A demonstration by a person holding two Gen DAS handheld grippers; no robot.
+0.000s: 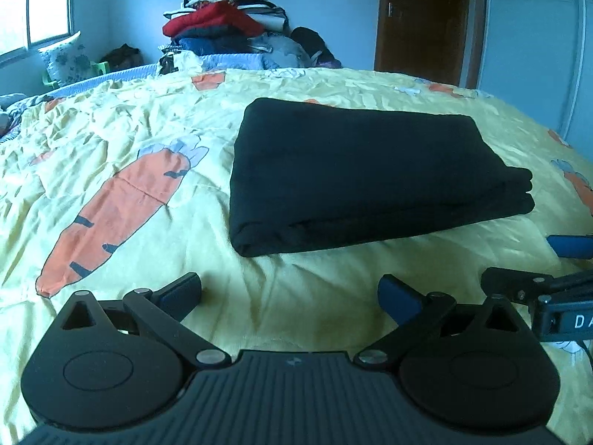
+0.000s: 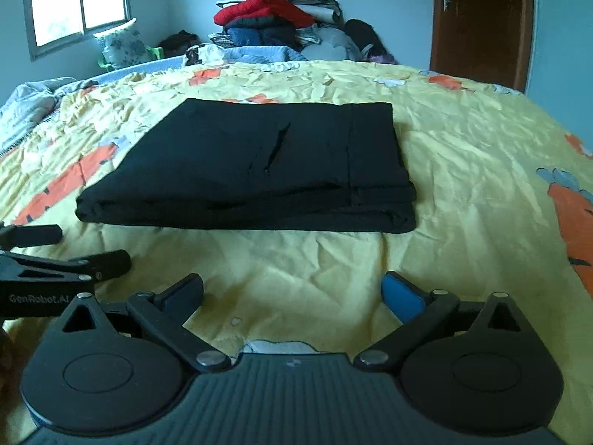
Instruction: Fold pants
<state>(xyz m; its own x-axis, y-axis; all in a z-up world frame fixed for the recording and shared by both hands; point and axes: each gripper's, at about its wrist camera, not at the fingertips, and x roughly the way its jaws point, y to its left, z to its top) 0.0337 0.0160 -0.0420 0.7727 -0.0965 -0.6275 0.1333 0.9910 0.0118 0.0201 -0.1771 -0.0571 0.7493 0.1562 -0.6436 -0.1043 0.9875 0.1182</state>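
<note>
Black pants (image 1: 367,170) lie folded into a flat rectangular stack on the yellow carrot-print bedspread (image 1: 111,141); they also show in the right wrist view (image 2: 259,163). My left gripper (image 1: 291,296) is open and empty, a short way in front of the stack's near edge. My right gripper (image 2: 292,294) is open and empty, also just in front of the stack. The right gripper shows at the right edge of the left wrist view (image 1: 533,267), and the left gripper at the left edge of the right wrist view (image 2: 74,248). Neither touches the pants.
A tall pile of clothes (image 2: 274,18) sits at the far side of the bed. A window (image 2: 78,0) is at the far left, a brown door (image 2: 481,22) at the far right. A pillow (image 2: 118,46) and grey bedding (image 2: 29,100) lie at the left.
</note>
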